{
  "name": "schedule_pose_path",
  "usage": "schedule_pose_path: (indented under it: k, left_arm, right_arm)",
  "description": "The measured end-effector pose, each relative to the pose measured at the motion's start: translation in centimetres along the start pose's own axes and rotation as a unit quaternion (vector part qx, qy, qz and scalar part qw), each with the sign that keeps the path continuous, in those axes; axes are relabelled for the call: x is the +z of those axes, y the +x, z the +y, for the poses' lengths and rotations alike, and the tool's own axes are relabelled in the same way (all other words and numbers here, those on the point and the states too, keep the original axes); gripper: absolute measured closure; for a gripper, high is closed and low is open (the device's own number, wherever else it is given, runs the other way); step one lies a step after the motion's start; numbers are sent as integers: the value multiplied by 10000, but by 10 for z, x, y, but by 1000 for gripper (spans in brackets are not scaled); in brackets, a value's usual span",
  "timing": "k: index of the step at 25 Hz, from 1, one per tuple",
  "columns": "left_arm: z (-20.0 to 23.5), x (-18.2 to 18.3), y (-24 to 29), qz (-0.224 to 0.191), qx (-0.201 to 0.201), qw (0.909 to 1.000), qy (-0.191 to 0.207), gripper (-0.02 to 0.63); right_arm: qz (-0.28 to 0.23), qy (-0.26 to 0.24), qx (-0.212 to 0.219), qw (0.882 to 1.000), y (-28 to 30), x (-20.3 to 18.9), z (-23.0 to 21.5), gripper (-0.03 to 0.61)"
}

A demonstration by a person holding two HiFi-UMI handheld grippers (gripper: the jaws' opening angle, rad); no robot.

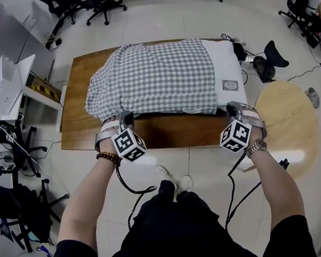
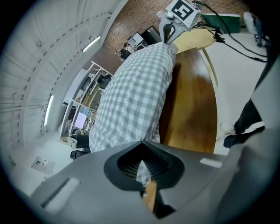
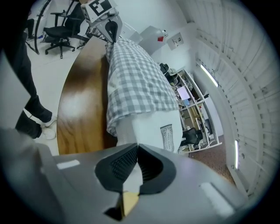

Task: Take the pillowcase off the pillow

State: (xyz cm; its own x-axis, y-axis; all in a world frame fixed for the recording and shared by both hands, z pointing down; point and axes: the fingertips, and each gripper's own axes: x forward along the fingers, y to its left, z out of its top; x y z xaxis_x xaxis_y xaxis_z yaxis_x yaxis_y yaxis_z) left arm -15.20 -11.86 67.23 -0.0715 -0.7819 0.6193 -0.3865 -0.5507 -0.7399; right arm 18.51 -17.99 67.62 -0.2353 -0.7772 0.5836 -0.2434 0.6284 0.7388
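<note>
A pillow (image 1: 234, 64) lies on a wooden table (image 1: 74, 127). A grey checked pillowcase (image 1: 155, 75) covers most of it, and only its white right end shows bare. My left claw (image 2: 142, 170) is clamped on the case's near left corner. My right claw (image 3: 133, 168) is clamped on the pillow's bare white corner. I judge the stripping barely begun, with nearly the whole case yet to come off.
</note>
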Motion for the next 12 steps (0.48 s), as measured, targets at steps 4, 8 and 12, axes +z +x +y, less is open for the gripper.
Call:
schedule_pose_path:
  k: [4,8,12]
  left_arm:
    - [2,-2,-9,66,31,9999,-102,607]
    - [2,-5,-19,126,58,9996,-249,607]
    - [5,-13,-26,206,65,9991,-357,607]
  right_arm:
    - [-28,-21,-80,10000,-11,-4,-9,574]
    - [3,23,-155,9999,-20,-15,-15,574]
    - [37,45,-205,9998,-27,-21,-22,574]
